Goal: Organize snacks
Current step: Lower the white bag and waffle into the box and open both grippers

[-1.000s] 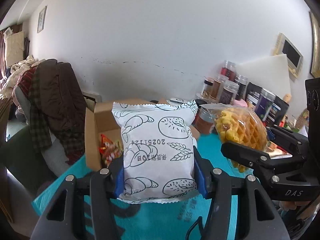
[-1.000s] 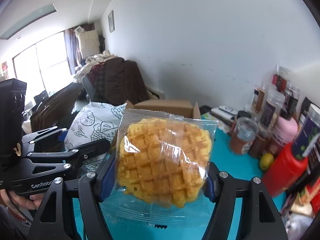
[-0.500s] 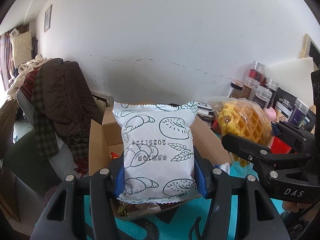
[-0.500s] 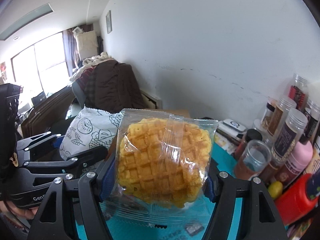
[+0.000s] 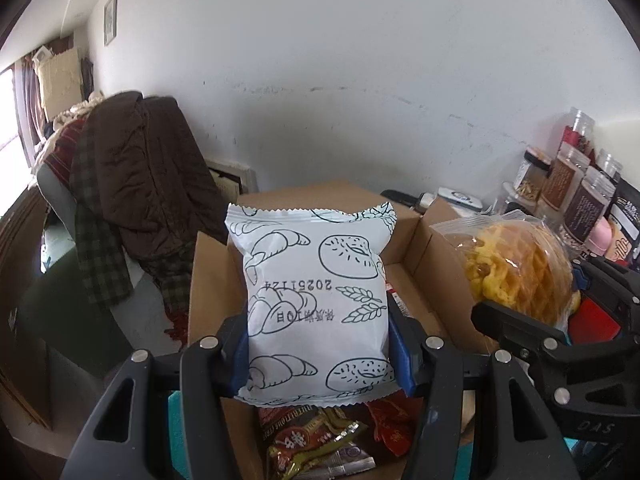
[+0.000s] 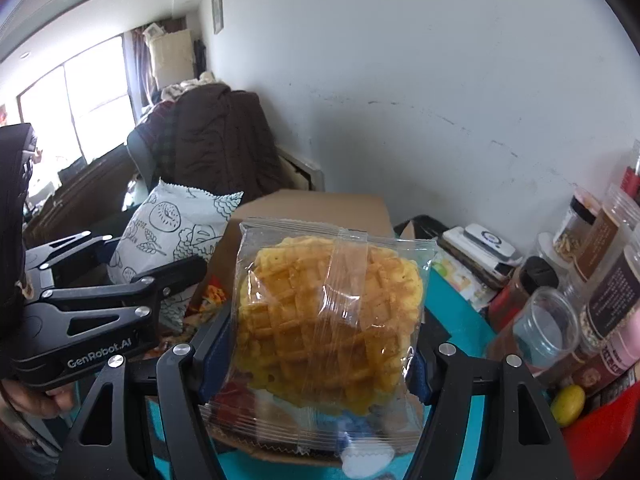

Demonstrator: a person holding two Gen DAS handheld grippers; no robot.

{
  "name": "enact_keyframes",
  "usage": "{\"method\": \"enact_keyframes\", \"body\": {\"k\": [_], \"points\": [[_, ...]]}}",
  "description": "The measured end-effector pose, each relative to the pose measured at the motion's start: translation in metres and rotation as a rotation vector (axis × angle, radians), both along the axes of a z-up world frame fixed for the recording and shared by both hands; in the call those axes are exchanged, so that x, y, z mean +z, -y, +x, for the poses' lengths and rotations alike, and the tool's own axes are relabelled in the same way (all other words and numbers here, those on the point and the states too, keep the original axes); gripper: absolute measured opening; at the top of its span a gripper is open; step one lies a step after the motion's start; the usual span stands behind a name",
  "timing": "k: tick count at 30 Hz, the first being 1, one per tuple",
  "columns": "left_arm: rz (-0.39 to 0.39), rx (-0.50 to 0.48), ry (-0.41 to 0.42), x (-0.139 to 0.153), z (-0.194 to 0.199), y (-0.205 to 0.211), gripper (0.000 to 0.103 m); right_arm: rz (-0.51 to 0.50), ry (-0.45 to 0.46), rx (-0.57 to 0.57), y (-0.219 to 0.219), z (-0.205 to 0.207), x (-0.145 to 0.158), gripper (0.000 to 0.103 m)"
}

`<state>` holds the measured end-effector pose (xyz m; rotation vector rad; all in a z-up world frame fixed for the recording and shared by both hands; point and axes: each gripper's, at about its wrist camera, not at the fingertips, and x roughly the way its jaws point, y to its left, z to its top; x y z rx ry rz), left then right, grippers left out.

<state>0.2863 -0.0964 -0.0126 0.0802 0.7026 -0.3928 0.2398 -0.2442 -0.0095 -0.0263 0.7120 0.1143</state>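
Note:
My left gripper (image 5: 320, 356) is shut on a white bread packet (image 5: 316, 300) printed with croissant drawings, held upright over an open cardboard box (image 5: 208, 280). The box holds red and gold snack packets (image 5: 316, 448). My right gripper (image 6: 316, 364) is shut on a clear-wrapped yellow waffle (image 6: 328, 320), held above the box's right side (image 6: 312, 208). The waffle (image 5: 516, 272) and right gripper show at right in the left wrist view. The bread packet (image 6: 172, 236) and left gripper show at left in the right wrist view.
The box sits on a teal table (image 6: 460, 320). Spice jars (image 6: 600, 280), a clear cup (image 6: 544, 328), a red bottle (image 6: 600, 444) and a lemon (image 6: 568, 400) crowd the right. A chair draped with a brown coat (image 5: 140, 184) stands left beyond the table. A white wall is behind.
Both grippers have moved forward and left with their packets, from over the teal table to above the open box. The box now fills the lower view.

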Motion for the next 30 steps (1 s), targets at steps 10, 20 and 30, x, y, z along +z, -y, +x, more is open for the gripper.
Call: {"method": "enact_keyframes", "body": {"k": [10, 20, 30], "points": [[0.044, 0.001, -0.047, -0.019, 0.015, 0.01, 0.055, -0.004, -0.084, 0.004, 0.006, 0.026, -0.018, 0.071], [0.087, 0.012, -0.061, -0.021, 0.017, 0.015, 0.055, -0.052, -0.184, -0.007, 0.005, 0.044, -0.048, 0.072], [0.112, 0.036, -0.088, -0.028, 0.017, 0.011, 0.055, -0.099, -0.208, -0.02, 0.002, 0.048, -0.052, 0.089]]}}
